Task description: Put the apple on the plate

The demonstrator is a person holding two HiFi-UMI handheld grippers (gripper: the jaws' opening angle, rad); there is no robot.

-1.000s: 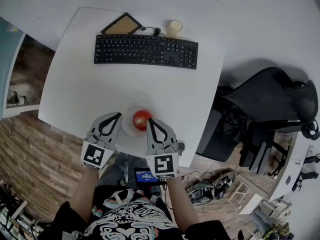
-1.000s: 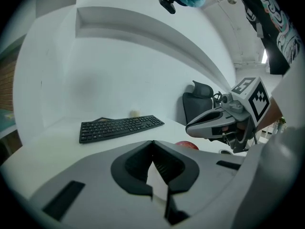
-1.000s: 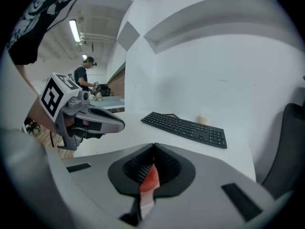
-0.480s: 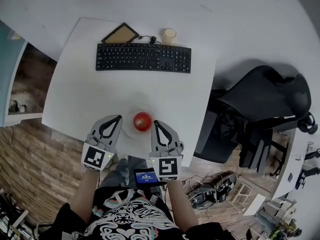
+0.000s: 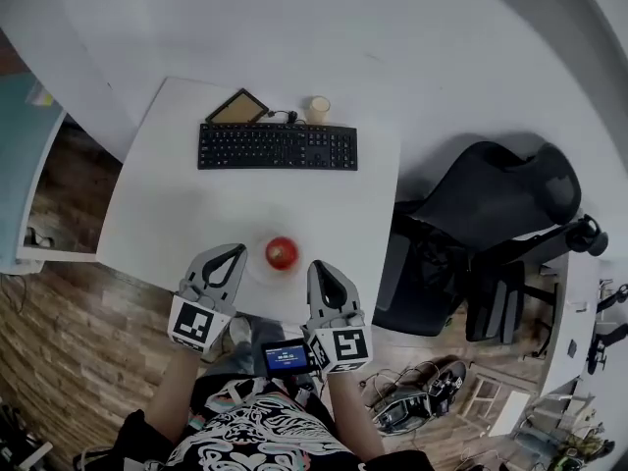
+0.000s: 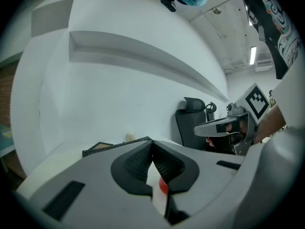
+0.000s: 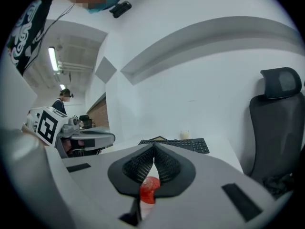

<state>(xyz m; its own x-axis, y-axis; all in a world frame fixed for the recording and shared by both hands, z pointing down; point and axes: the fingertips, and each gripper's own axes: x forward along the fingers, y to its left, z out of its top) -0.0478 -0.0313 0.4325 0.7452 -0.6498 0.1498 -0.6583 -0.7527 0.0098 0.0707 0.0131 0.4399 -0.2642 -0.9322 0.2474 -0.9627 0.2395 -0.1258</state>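
A red apple rests on a white plate near the front edge of the white desk. My left gripper is just left of the plate, with its jaws shut and nothing in them. My right gripper is just right of the plate, also shut and empty. Both hang clear of the apple. In the left gripper view the jaws meet, and the apple shows below them. The right gripper view also shows shut jaws with the apple beyond.
A black keyboard lies at the back of the desk, with a brown pad and a pale cup behind it. A black office chair stands to the right. Cables and gear litter the wooden floor.
Both grippers have risen and drawn back a little from the plate, staying shut. The head view has lifted, so the desk looks smaller. The apple has stayed on the plate.
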